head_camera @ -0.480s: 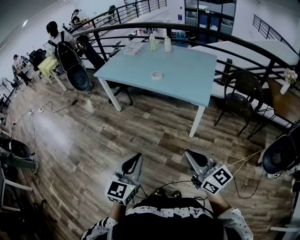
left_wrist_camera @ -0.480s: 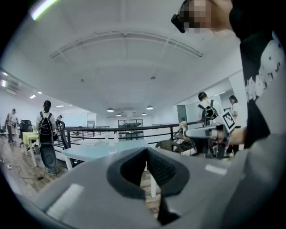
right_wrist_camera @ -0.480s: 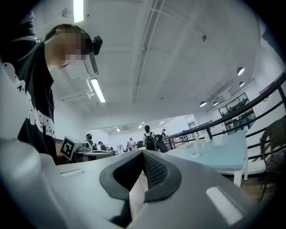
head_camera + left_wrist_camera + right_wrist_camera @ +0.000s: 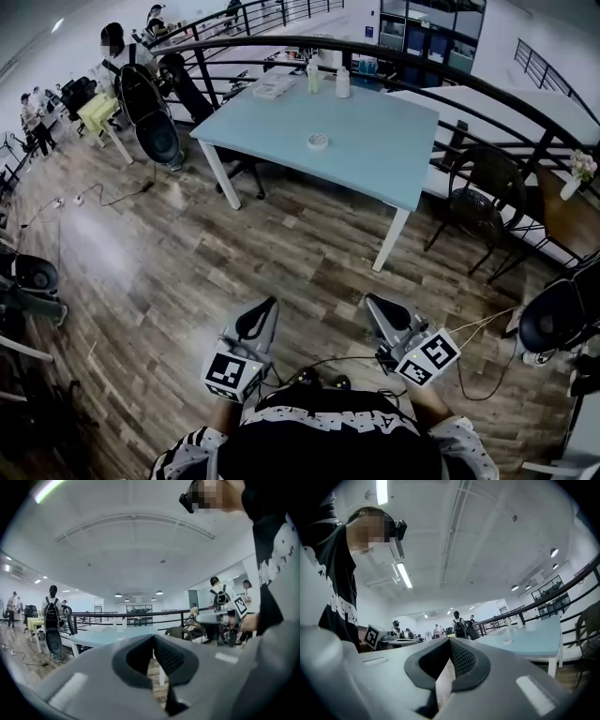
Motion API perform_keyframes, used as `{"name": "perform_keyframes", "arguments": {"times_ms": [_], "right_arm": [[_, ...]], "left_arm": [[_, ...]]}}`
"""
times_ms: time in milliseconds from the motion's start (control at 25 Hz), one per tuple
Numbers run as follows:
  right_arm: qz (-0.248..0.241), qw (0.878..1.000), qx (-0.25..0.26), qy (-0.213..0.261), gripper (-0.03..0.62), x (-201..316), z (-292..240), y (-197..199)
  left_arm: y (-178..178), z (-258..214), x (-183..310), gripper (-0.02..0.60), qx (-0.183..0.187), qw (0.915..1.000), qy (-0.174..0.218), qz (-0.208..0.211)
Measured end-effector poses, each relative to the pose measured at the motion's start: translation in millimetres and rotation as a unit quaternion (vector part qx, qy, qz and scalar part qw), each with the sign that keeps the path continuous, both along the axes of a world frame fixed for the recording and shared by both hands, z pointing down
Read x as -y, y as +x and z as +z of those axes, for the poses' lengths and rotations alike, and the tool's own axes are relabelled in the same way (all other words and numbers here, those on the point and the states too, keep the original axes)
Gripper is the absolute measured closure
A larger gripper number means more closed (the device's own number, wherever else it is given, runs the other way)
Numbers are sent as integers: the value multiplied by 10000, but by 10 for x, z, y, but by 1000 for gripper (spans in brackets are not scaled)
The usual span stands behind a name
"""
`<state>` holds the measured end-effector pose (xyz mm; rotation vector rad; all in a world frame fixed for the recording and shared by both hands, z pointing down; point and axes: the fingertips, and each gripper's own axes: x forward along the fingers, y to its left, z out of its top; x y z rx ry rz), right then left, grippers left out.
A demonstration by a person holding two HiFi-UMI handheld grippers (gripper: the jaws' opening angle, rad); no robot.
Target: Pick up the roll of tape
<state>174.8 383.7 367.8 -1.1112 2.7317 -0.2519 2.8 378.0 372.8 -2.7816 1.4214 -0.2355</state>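
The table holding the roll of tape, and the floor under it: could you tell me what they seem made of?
The table top looks like matte pale-blue laminate or painted board, even in colour; its legs look like white-painted metal. The floor shows wood-grain planks with a soft sheen: wood or laminate.

Hardly a word to read here. White block lettering runs across the black shirt (image 4: 328,424), upside down from the head camera, and it won't resolve into a word. More white letters show on that shirt in the right gripper view (image 4: 343,610), turned sideways and cut off. The left marker cube (image 4: 232,373) and the right marker cube (image 4: 423,359) carry black-and-white square patterns, no letters or numbers. The bottles (image 4: 312,75) on the table are too small for any label.
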Motion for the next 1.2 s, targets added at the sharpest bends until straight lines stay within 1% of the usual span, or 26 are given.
{"name": "perform_keyframes", "arguments": {"times_ms": [120, 280, 440, 600, 840, 1040, 1200], "right_arm": [[-75, 9996, 230, -115, 594, -22, 12, 29], [-75, 9997, 184, -144, 594, -76, 69, 85], [-61, 9994, 247, -220, 594, -137, 183, 165], [-172, 9992, 235, -276, 594, -167, 216, 266], [-166, 9989, 342, -267, 594, -198, 238, 420], [-162, 9987, 382, -298, 594, -226, 307, 477], [-212, 9987, 358, -292, 594, -175, 321, 463]], "left_arm": [[27, 15, -37, 581, -40, 9999, -102, -41], [91, 83, -98, 581, 91, 9999, -79, -15], [164, 153, -187, 581, 139, 9999, -99, -21], [275, 172, -208, 581, 153, 9997, -140, -116], [455, 182, -277, 581, 236, 9996, -121, -78], [479, 166, -327, 581, 269, 9995, -41, -134], [428, 185, -280, 581, 271, 9993, -36, -250]]}}
